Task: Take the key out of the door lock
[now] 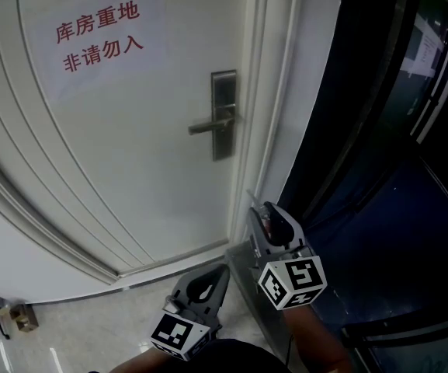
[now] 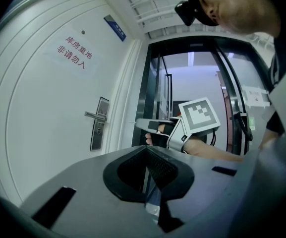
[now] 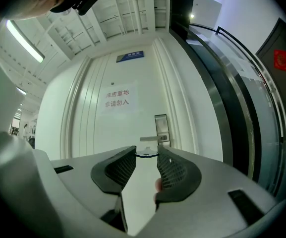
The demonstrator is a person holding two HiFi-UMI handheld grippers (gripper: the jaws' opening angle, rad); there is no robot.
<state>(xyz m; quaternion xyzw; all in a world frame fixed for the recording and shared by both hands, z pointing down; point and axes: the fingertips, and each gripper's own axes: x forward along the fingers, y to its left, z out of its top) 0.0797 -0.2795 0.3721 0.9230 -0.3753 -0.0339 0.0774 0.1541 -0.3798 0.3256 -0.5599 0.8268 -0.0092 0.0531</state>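
The white door carries a metal lock plate (image 1: 224,103) with a lever handle (image 1: 206,127); the right gripper view shows the same lock plate (image 3: 161,125) straight ahead. My right gripper (image 1: 256,210) is held well back from the lock, near the door frame. Its tips are shut on a small flat key (image 3: 146,155), which lies crosswise between the pads, clear of the lock. My left gripper (image 1: 224,270) hangs lower and to the left with its jaws together and nothing in them. From the left gripper view, the right gripper (image 2: 142,125) points toward the lock plate (image 2: 99,124).
A paper sign (image 1: 99,36) with red characters is stuck on the door. A dark glass partition (image 1: 379,130) with metal rails fills the right side. A small object (image 1: 20,315) lies on the pale floor at the lower left.
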